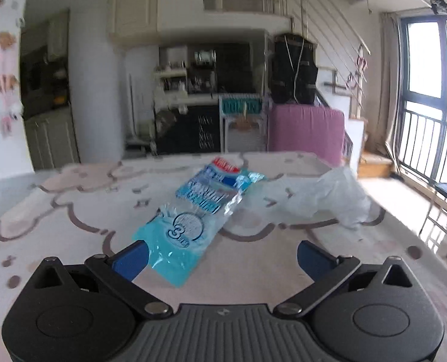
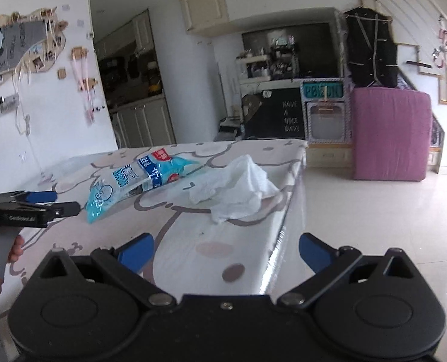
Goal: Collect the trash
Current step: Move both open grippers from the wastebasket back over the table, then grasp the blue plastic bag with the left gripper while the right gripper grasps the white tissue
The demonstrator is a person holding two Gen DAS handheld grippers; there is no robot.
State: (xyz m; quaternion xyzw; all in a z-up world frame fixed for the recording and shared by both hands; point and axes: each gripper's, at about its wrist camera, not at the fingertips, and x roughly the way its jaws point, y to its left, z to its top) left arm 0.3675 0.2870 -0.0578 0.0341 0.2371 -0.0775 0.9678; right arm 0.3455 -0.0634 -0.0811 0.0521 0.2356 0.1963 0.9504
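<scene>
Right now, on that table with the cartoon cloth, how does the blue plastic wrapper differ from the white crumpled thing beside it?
The blue wrapper is glossy, printed plastic lying long and fairly flat; the white tissue is plain, matte and bunched into a soft heap. The wrapper lies just ahead of the left gripper, whose jaws stand open; the tissue lies nearer the table's edge, ahead of the open right gripper. Both rest loose on the table, ungrasped.
</scene>
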